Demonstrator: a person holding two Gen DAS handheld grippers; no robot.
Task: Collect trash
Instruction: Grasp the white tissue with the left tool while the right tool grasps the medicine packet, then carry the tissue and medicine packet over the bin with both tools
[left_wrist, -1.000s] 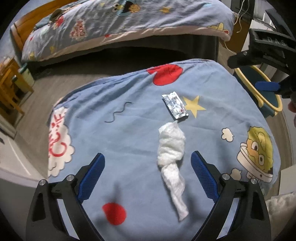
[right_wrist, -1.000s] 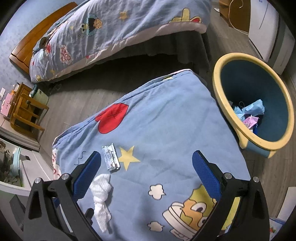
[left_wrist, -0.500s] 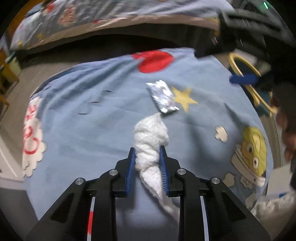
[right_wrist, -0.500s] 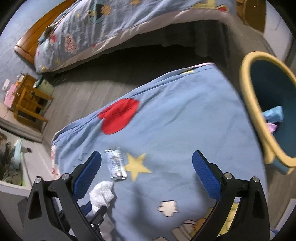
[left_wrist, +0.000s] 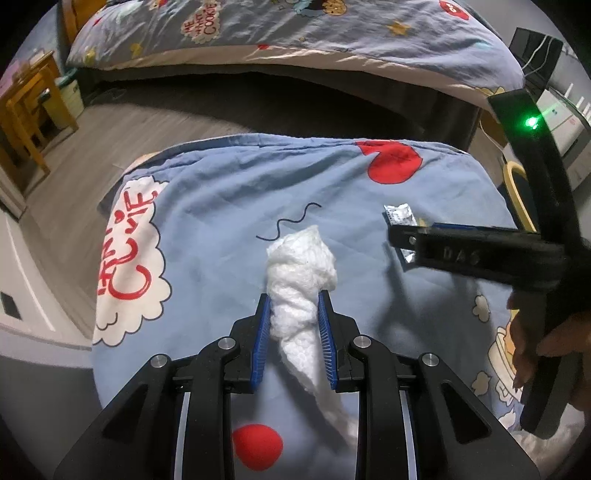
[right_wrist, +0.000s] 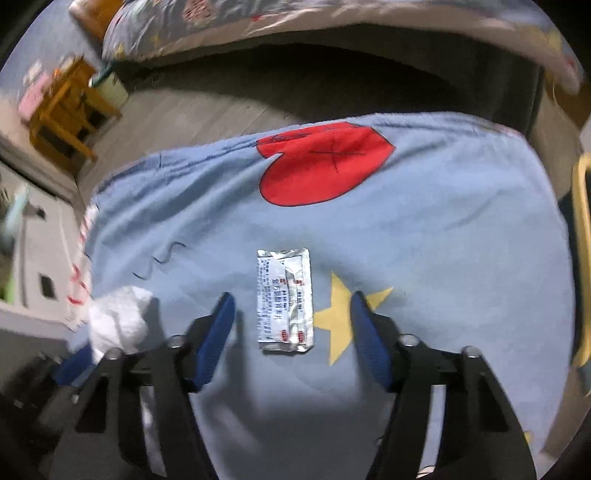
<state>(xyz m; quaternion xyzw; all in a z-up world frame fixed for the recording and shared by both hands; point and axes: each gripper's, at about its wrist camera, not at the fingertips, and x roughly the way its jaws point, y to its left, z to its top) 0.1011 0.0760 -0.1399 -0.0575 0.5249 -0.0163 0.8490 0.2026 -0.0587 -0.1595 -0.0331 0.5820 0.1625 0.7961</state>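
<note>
Two pickups: my left claw pinches the soft, light tissue wad mid-body, my right claw closing around the flat, slippery foil packet, untouched.

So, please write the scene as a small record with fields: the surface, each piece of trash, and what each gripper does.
surface: blue cartoon blanket
trash 1: white crumpled tissue, twisted to a tail
trash 2: silver foil packet, flat on the blanket beside the yellow star
left gripper: shut on the tissue, pads press both its sides
right gripper: jaws closing, packet between them, pads not yet touching it
bin: only a yellow rim shows at the right edge
</note>
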